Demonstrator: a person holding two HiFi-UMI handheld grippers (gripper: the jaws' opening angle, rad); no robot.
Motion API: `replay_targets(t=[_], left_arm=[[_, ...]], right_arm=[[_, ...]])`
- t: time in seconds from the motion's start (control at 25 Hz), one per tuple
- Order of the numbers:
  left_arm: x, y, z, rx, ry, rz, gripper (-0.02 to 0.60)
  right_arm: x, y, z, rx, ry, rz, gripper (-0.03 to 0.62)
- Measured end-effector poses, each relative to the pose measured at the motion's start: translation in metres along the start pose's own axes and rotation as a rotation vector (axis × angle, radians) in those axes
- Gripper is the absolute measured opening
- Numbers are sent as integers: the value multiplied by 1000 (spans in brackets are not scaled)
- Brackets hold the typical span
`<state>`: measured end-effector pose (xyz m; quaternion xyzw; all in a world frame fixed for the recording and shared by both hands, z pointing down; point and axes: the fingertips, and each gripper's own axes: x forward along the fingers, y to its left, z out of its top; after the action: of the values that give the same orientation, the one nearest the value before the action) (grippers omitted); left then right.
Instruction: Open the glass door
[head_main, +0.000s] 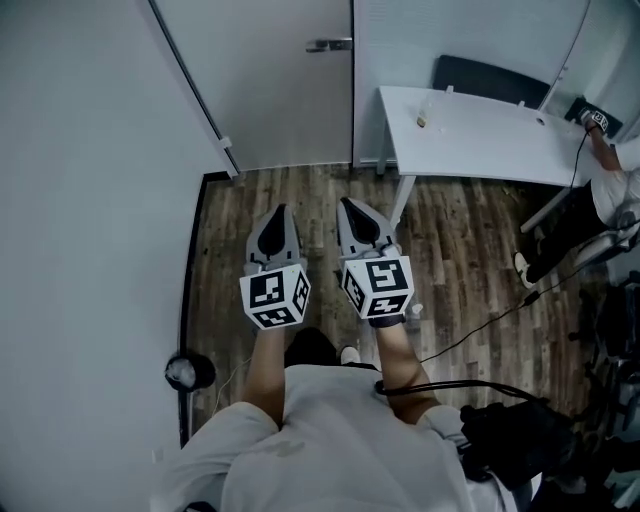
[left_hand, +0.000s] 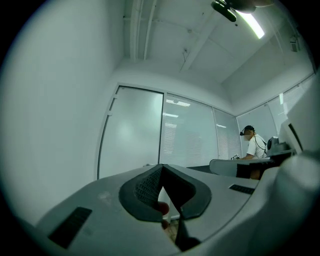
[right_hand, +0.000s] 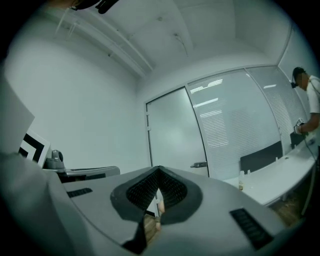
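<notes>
A: Where is the glass door (head_main: 270, 80) at this moment?

B: It stands straight ahead of both tools, closed in its frame. It is frosted, and its metal handle (head_main: 330, 45) sits at its right edge, pointing toward the middle of the door.

A: And the tools, how far are they from the door?

B: Both are well apart from it, and nothing touches it. The left gripper (head_main: 279, 215) and the right gripper (head_main: 349, 210) are side by side over the wooden floor (head_main: 450, 240) in front of the door, and both point toward it. The right one is more in line with the handle.

A: Are the jaws spread?

B: No. On each gripper the jaws are pressed together, pad against pad, and they pinch nothing.

A: What else is near the door?

B: To the right of the door is a white table (head_main: 480, 130) with a small bottle (head_main: 422, 120) on it, and a dark chair (head_main: 490, 78) behind this table. Further right from the door another person (head_main: 610, 190) is at the far end of the table. To the left of the door there is only a plain wall (head_main: 90, 200).
</notes>
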<state>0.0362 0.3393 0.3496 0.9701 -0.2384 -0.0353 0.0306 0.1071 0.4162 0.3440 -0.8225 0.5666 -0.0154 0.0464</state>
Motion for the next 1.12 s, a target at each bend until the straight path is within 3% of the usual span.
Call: replay_targets(t=[0.24, 0.48, 0.68, 0.84, 0.96, 1.12], left_arm=[[66, 43, -9, -34, 1, -2, -11], [166, 82, -25, -70, 1, -86, -11], [244, 147, -4, -73, -44, -111, -11], [296, 208, -14, -131, -43, -124, -11], [333, 211, -36, -126, 2, -194, -11], [400, 185, -45, -119, 14, -249, -11]], right_arm=[[72, -12, -7, -22, 22, -5, -4], [164, -45, -19, -39, 37, -76, -5], [272, -44, -5, -47, 8, -81, -5], [335, -41, -13, -74, 13, -130, -4], [366, -58, -25, -84, 48, -153, -3], [408, -121, -32, -59, 81, -175, -4]])
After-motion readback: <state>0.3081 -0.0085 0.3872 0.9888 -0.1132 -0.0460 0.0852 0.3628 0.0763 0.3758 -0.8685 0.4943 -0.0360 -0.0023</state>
